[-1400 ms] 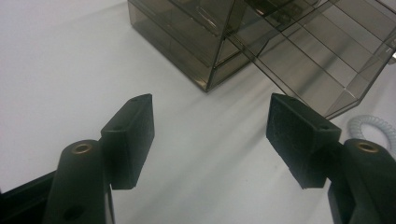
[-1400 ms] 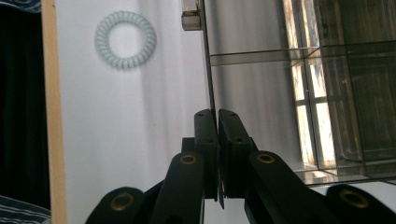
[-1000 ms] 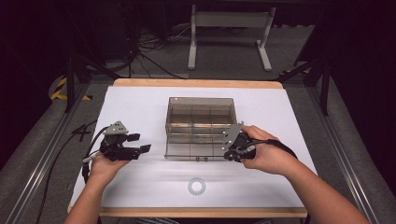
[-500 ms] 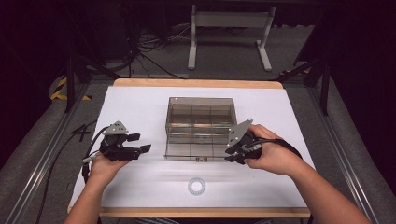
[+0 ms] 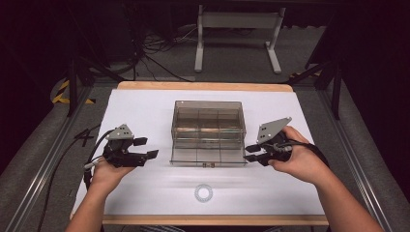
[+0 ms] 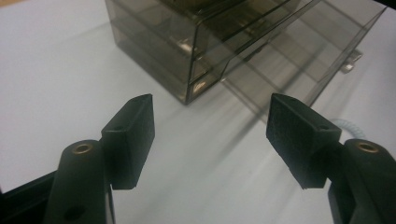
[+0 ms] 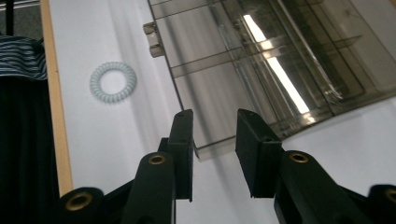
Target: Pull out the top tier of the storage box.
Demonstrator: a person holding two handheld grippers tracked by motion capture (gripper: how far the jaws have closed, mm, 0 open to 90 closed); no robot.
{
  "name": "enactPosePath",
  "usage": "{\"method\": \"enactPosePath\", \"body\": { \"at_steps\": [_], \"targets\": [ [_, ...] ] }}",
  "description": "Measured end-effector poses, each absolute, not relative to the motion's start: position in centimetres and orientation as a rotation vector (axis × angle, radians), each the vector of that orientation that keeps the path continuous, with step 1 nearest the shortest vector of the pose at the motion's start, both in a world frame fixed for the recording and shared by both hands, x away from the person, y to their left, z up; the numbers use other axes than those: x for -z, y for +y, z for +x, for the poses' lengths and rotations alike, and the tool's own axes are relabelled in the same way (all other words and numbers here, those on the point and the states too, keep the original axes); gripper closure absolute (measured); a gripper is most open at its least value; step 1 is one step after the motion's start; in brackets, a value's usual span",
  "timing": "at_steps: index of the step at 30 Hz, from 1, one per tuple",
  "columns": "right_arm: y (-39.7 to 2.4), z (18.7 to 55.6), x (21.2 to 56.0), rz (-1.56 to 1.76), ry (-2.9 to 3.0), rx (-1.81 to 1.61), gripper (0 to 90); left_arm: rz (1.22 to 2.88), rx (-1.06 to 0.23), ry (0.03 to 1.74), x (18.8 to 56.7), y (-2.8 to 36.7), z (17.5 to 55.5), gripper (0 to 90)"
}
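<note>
Nearest me on the desk (image 5: pixel 145 104) lies a coiled ring (image 5: pixel 203 193), untouched. Beyond it, my right tongs (image 5: pixel 250 152) have just been opening, released off the drawer (image 5: pixel 208 157) corner (nothing pinched now). Left tongs (image 5: pixel 146 148) gape, empty. I'd seat the ring squarely before lifting it toward the box (image 5: pixel 207 123).

drawer box (image 5: pixel 208 133): showing clear, glossy smoked plastic
table (image 5: pixel 145 104): looking matt white, wood-edged
hair tie (image 5: pixel 203 193): looking coiled pale plastic
pads (image 6: pixel 299 128): showing matt black, finely grained
</note>
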State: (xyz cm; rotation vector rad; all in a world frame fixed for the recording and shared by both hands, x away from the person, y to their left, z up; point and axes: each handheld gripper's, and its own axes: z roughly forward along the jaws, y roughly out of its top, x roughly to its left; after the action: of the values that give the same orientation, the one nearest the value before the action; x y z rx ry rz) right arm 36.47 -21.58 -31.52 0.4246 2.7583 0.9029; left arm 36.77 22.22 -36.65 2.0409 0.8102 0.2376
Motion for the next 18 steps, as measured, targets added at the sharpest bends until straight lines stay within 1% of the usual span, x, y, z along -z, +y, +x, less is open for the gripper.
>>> {"method": "enactPosePath", "body": {
  "at_steps": [7, 13, 18],
  "targets": [
    [-23.2, 36.5, 31.8, 0.518, 2.696, -0.929, 66.3, 2.04, -0.239, 0.782, 35.7, 21.8, 36.1, 33.5],
    [-24.9, 36.6, 33.2, 0.628, 2.649, -0.919, 64.0, 2.054, -0.229, 0.74, 35.1, 20.9, 35.5, 33.6],
    [-25.7, 36.4, 33.6, 0.688, 2.57, -0.955, 63.6, 2.065, -0.214, 0.717, 34.9, 20.2, 35.1, 33.6]
  ]
}}
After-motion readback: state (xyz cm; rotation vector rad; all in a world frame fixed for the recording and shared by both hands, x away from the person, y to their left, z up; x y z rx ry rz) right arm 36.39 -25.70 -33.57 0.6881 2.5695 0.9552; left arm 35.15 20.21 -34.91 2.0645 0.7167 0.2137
